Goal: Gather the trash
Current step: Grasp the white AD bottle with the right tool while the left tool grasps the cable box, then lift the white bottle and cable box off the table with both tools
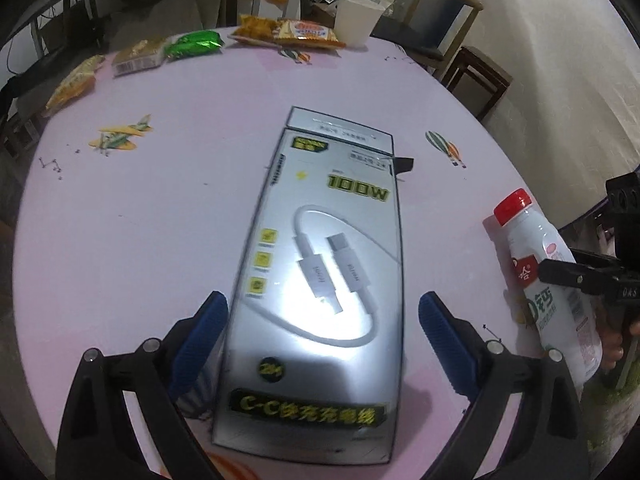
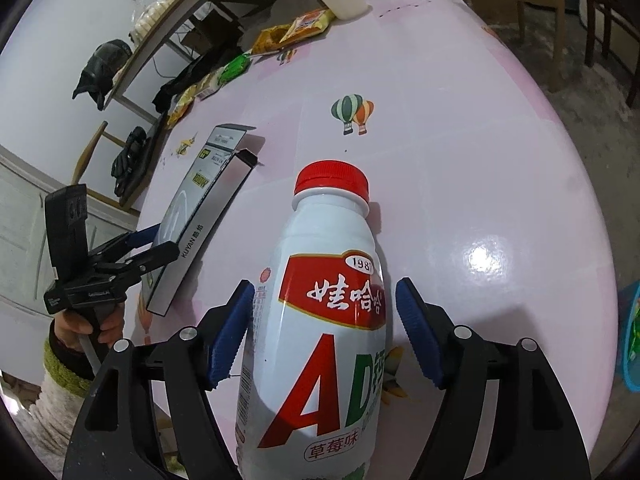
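A silver charging-cable box [image 1: 320, 280] lies lengthwise on the pink table [image 1: 140, 220]. My left gripper [image 1: 324, 332] straddles its near half. The left pad [image 1: 204, 332] sits at the box's edge and the right pad [image 1: 444, 340] stands clear of it, so the gripper is open. A white drink bottle [image 2: 320, 340] with a red cap points away from me between the jaws of my right gripper [image 2: 324, 332], also open. One blue pad [image 2: 232, 336] is at the bottle's side, and the other pad [image 2: 416, 332] has a gap. The bottle [image 1: 548, 272] also shows at the right of the left wrist view.
Along the table's far edge lie yellow snack packets [image 1: 74, 84], a green wrapper [image 1: 194, 43], an orange packet [image 1: 288, 32] and a white paper cup [image 1: 356, 18]. Wooden chairs [image 1: 452, 20] stand behind. A blue bin [image 2: 630, 340] sits off the table's right side.
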Demonstrator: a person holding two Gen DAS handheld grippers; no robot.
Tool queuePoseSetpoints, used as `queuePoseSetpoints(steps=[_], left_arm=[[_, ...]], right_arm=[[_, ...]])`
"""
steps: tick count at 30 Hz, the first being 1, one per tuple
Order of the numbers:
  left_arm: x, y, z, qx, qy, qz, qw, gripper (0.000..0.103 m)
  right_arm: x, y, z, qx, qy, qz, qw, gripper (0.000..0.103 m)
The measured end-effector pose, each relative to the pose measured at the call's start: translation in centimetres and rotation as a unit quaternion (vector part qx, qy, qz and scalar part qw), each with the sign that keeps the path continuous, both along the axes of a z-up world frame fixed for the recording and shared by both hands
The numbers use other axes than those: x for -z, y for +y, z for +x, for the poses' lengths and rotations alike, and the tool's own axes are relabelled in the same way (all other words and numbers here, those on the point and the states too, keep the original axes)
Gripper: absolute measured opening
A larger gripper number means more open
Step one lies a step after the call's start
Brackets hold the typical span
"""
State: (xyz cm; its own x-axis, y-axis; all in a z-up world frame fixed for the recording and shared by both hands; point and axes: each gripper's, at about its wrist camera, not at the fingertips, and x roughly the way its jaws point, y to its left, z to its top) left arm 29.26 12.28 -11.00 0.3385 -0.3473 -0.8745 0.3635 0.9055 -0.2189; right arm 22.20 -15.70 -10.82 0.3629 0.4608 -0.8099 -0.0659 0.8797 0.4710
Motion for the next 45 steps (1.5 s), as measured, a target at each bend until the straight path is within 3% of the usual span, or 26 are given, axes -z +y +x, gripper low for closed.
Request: queuePoseSetpoints(steps=[6, 8, 13, 31, 45], left_arm=[[0.9, -1.9, 0.5, -0.005, -0.012, 0.061, 0.9981, 0.094], [0.7, -1.8, 0.1, -0.017, -0.014, 0.062, 0.9978, 0.087], [0.7, -2.1, -0.8, -0.03, -0.021, 0.068, 0.997, 0.086], [0.0, 1.9, -10.2, -0.155, 0.001, 0.019, 0.9877, 0.086], [-0.3, 1.5, -12.4, -0.167, -0.001, 0.021, 0.9857, 0.089]], right_arm=[[0.1, 0.3, 0.0, -0.011, -0.001, -0.003, 1.0, 0.069], [0.1, 0.5, 0.0, -0.017, 0.0, -0.003, 1.0, 0.064], [0.1, 0.6, 0.1, -0.017, 0.002, 0.003, 1.0, 0.061], [0.2, 1.2, -2.2, 0.029, 0.019, 0.035, 0.999, 0.061], [0.0, 1.9, -2.7, 0.05, 0.023, 0.027, 0.998, 0.064]])
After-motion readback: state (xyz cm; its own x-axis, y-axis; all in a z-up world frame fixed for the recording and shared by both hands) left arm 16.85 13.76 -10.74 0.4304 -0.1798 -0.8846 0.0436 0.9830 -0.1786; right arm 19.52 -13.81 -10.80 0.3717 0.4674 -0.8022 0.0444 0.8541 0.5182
